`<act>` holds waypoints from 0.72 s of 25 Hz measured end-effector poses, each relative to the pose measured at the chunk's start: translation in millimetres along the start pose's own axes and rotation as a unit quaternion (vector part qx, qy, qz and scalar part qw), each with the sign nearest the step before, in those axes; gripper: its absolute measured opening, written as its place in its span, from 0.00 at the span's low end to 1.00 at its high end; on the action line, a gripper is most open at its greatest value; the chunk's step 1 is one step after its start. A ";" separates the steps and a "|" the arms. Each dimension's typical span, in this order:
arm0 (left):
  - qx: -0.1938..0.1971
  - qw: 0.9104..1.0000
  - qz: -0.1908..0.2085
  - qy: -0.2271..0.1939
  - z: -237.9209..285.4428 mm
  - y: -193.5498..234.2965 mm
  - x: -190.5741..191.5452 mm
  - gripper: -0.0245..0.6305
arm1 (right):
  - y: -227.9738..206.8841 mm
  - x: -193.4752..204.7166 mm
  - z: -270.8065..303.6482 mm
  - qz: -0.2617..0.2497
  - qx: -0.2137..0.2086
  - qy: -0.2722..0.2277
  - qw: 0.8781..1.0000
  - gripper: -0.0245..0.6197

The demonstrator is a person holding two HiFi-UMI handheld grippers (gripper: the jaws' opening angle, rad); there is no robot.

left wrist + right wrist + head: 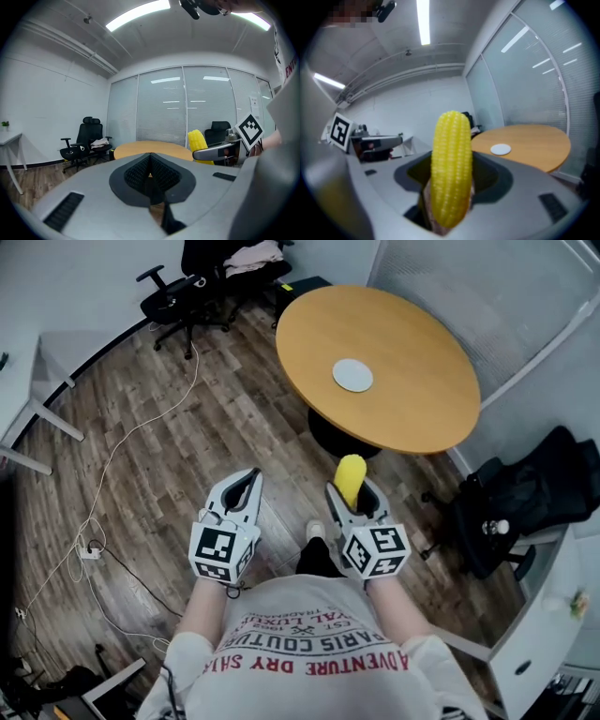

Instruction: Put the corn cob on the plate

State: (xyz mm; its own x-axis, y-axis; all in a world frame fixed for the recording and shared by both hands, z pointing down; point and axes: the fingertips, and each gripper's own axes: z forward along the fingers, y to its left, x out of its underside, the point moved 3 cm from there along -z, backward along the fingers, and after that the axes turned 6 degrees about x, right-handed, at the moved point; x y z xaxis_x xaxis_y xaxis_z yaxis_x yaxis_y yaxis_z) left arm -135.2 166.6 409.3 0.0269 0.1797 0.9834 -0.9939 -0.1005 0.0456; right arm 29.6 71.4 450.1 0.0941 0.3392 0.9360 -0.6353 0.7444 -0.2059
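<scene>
The corn cob (450, 173) stands upright in the right tongs (353, 493), which are clenched on its lower end, so most of its length sticks out past the tips. It hangs over the wooden floor (169, 427), close to the person's body and well apart from the plate (352, 375). That small pale plate lies alone near the middle of the round worktop (422, 343), ahead of the person. The left tongs (246, 482) are held level beside the right, pressed together on nothing.

The carry is likely not finished: the cob must travel to the worktop and be laid down.

Several things could go wrong. The grasp is near one end, so the cob could pivot or slide out if it is swung quickly. The cob is round and the plate looks small and shallow, so a release from height or at a tilt could send it rolling off onto the worktop. A nudge from the tips might also push the plate. A white cable (117, 451) trails over the floor to the left, a tripping risk.
</scene>
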 end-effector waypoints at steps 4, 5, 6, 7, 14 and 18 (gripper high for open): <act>-0.008 1.000 0.005 -0.006 55.3 15.4 -18.1 0.09 | -34.7 -24.4 46.4 -0.004 -0.013 0.001 1.000 0.45; -0.008 1.000 0.007 -0.008 69.9 17.6 -23.0 0.09 | -43.6 -31.2 56.7 -0.006 -0.016 0.001 1.000 0.45; -0.008 1.000 0.009 -0.010 84.8 19.6 -27.9 0.09 | -52.9 -38.4 66.3 -0.008 -0.020 0.001 1.000 0.45; -0.009 1.000 0.012 -0.011 100.0 21.6 -32.8 0.09 | -62.8 -45.9 75.5 -0.011 -0.022 0.000 1.000 0.45; -0.013 1.000 0.017 -0.022 193.5 28.9 -57.1 0.09 | -131.7 -80.8 129.1 -0.024 -0.028 0.001 0.999 0.45; 0.000 1.000 0.018 -0.015 230.7 24.0 -58.1 0.09 | -162.8 -87.9 143.9 -0.019 -0.018 0.004 1.000 0.45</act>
State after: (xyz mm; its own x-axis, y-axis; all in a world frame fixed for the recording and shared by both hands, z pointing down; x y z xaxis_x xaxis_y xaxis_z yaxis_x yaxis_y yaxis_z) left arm -135.9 -72.1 393.8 -0.0056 0.1460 0.9893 -0.9942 -0.1070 0.0101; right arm 14.5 -162.4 442.5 0.1230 0.3151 0.9411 -0.6037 0.7764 -0.1810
